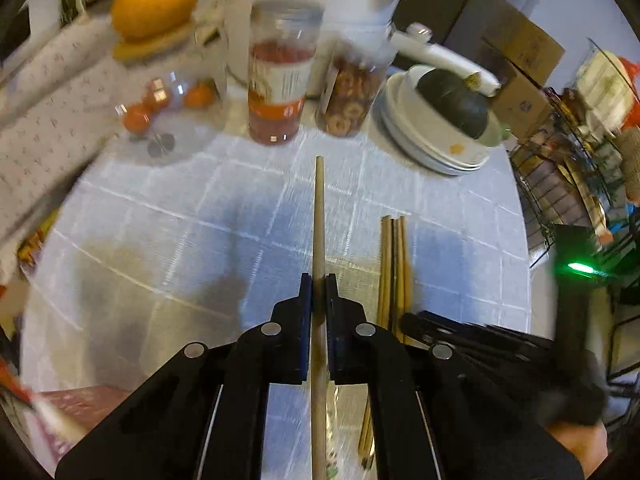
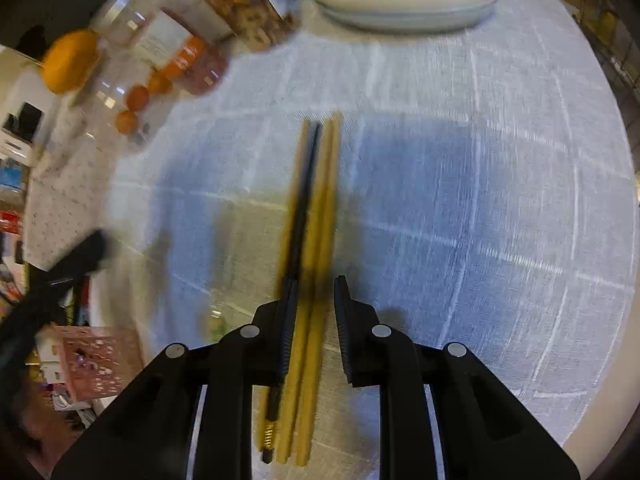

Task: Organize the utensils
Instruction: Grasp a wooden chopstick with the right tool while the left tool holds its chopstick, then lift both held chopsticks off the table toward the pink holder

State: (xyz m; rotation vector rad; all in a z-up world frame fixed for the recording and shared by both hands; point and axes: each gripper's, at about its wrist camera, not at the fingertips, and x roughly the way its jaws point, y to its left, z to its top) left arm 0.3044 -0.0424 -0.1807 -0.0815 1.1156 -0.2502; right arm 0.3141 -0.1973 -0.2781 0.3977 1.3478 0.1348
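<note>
So the left gripper is clamped tight on a single pale wooden chopstick. The stick runs dead straight up the middle between the two black pads, its tip poking well out past them over the white checked tablecloth, and its back end trailing under the gripper body toward the camera. It looks lifted clear of the cloth, not lying on it.

The right gripper has a small bundle of chopsticks between its fingers: a few yellowish wooden ones plus one black one. The bundle sits pressed against the left-hand pad, while there's a visible gap to the right-hand pad, so honestly I can't tell whether it's really gripping them or they're just resting there. The whole bundle points forward across the cloth, roughly parallel to the fingers.

From the left wrist view you can see that same bundle off to the right of the single stick, close by and running about parallel.

Further back on the table: two clear jars of snacks, a stack of white bowls with a dark green squash on top, and some small oranges.
</note>
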